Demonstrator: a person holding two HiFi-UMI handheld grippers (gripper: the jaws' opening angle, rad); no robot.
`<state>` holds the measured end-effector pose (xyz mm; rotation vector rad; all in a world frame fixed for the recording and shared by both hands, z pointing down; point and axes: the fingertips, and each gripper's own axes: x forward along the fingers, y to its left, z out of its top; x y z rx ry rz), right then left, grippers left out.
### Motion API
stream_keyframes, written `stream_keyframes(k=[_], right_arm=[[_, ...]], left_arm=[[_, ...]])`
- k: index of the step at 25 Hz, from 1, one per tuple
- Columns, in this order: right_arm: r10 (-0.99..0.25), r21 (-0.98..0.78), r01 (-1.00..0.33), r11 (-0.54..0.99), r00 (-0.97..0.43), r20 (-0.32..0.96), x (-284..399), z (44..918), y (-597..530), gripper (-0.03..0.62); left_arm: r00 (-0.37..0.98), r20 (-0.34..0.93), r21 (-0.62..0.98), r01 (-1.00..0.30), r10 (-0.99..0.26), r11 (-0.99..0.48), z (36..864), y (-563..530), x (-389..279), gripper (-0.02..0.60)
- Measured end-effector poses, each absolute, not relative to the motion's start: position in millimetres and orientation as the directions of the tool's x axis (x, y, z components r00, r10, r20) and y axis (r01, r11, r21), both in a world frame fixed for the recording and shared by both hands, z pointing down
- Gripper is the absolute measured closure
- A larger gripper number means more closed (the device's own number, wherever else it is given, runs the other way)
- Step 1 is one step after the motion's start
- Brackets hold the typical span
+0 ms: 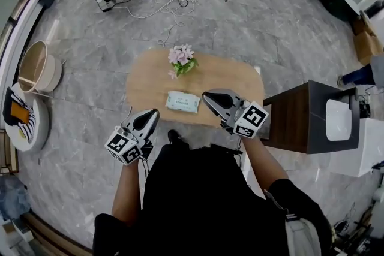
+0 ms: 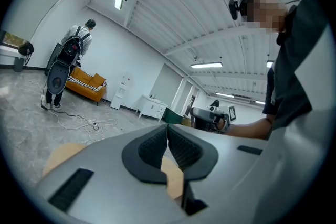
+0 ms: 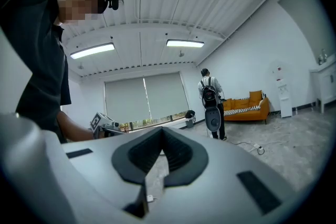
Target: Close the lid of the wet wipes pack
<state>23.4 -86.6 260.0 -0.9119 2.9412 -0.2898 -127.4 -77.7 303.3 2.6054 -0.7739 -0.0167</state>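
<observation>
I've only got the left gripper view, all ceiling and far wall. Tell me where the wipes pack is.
Observer: In the head view the wet wipes pack lies flat on the oval wooden table. It shows between the left gripper and the right gripper.
Operator: Give me the right gripper's state.
Observer: Its own view shows the jaws together, with nothing between them.
Operator: Report anything else on that table.
Observer: A small bunch of flowers stands beyond the pack, apart from it.
</observation>
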Motion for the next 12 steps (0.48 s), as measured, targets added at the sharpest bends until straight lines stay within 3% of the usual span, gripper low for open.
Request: stream_keyframes(k=[12], right_arm=[[-0.52,-0.281,-0.501,0.819,-0.854,0.009,66,295,38,0.585]], left_arm=[[0.838,0.168,0.415,-0.537,-0.519,-0.735,321,41,-73,0.563]])
